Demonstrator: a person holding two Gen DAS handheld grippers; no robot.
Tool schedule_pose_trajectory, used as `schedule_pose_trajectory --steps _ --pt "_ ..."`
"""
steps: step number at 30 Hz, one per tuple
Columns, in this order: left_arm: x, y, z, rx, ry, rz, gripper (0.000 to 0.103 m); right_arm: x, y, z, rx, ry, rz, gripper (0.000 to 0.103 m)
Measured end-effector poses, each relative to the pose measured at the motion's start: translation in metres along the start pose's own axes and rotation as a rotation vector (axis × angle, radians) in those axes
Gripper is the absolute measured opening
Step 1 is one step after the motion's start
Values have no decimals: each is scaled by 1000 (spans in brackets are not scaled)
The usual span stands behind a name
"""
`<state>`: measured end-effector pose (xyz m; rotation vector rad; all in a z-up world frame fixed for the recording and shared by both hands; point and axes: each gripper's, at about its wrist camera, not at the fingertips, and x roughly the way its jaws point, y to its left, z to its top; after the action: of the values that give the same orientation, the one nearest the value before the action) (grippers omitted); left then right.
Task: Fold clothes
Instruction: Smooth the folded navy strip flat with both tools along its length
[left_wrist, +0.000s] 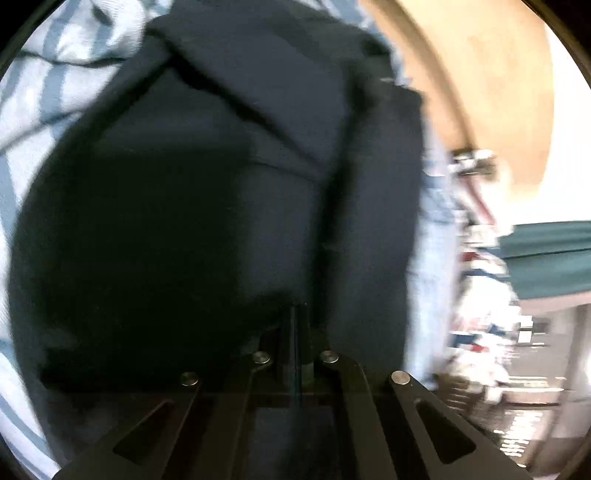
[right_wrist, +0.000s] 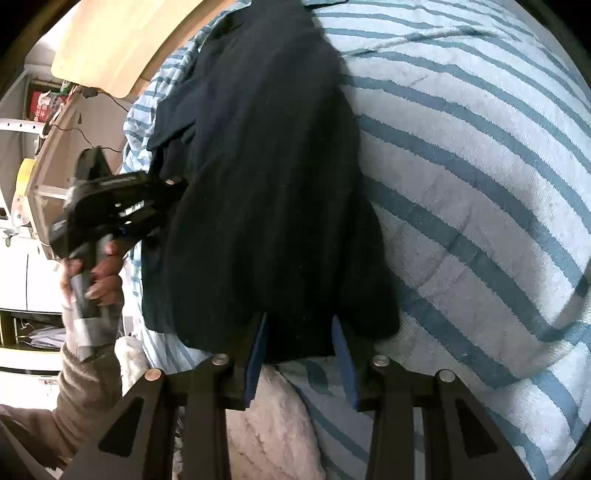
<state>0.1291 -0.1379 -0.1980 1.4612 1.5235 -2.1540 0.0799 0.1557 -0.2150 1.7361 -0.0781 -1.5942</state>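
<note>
two grippers work a dark navy cloth garment (right_wrist: 266, 192) on the blue-striped white bedspread (right_wrist: 480, 166): left gripper (left_wrist: 297, 325) pinched together at its left side, right gripper (right_wrist: 299, 332) apart around its near edge; mid-fold, next clamp and carry across.

Garment (right_wrist: 266, 192) lies on the bedspread (right_wrist: 480, 192), running lengthwise away from the right tool (right_wrist: 301, 354), whose fingers sit at its near edge. Left tool (right_wrist: 173, 184) at garment's left edge, w/ person's hand (right_wrist: 99, 273) behind it. Headboard (right_wrist: 122, 40) beyond, shelves (right_wrist: 44, 177) far left.
</note>
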Motion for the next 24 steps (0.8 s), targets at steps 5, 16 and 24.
schedule_pose_trajectory --steps 5,16,24 --pt "9 -16 -8 74 69 7 44 1 -1 1 7 9 -5 39" --pt "14 2 -10 76 56 167 2 1 -2 3 10 19 -6 39" --pt "7 2 -17 95 52 188 3 -7 3 1 26 -8 4 48"
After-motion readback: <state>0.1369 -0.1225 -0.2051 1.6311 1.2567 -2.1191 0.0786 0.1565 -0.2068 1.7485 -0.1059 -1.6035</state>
